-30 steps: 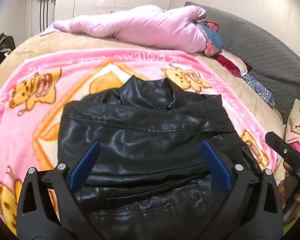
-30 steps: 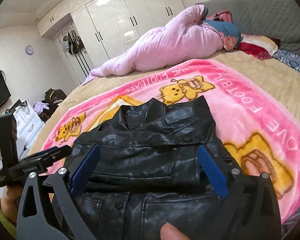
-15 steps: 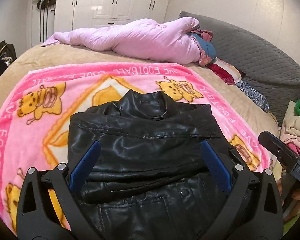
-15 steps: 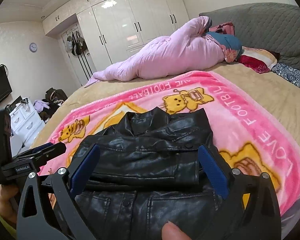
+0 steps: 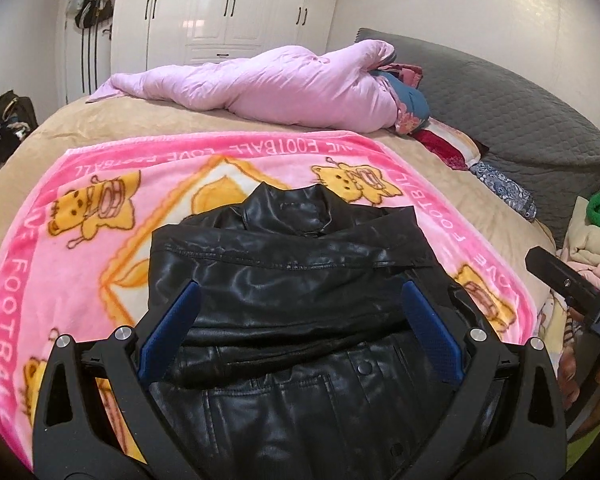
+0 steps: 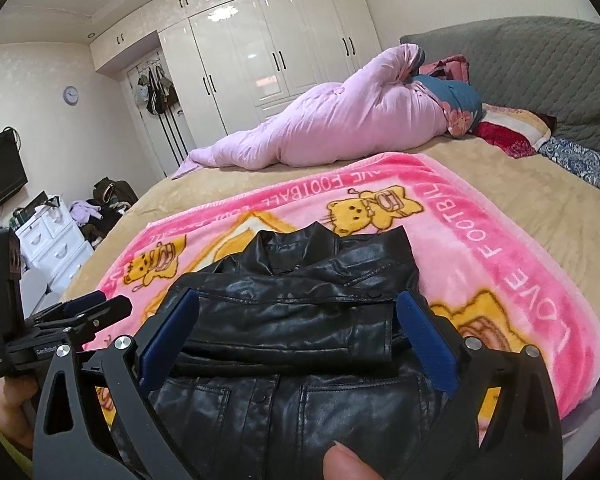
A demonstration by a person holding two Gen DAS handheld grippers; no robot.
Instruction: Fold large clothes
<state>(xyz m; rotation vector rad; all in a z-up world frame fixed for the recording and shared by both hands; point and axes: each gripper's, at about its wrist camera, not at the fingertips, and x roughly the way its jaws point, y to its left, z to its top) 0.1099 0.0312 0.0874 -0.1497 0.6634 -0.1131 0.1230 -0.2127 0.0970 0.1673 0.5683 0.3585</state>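
Observation:
A black leather jacket [image 5: 288,280] lies on a pink cartoon blanket [image 5: 80,248], collar pointing away, sleeves folded across its chest. My left gripper [image 5: 298,306] hovers open above the jacket's lower half, nothing between its blue pads. In the right wrist view the same jacket [image 6: 292,312] lies below my right gripper [image 6: 298,308], which is also open and holds nothing. The left gripper [image 6: 88,310] shows at the left edge of that view, beside the jacket. The right gripper's body [image 5: 568,288] shows at the right edge of the left wrist view.
A rolled pink duvet [image 5: 268,84] and pillows [image 5: 444,148] lie at the far end of the tan bed [image 5: 480,216]. Folded clothes [image 5: 592,232] are stacked to the right. White wardrobes [image 6: 276,56], a white drawer unit [image 6: 56,240] and bags stand beyond.
Both grippers have pulled back and risen from the jacket, so more bed and room shows. The jacket has not moved.

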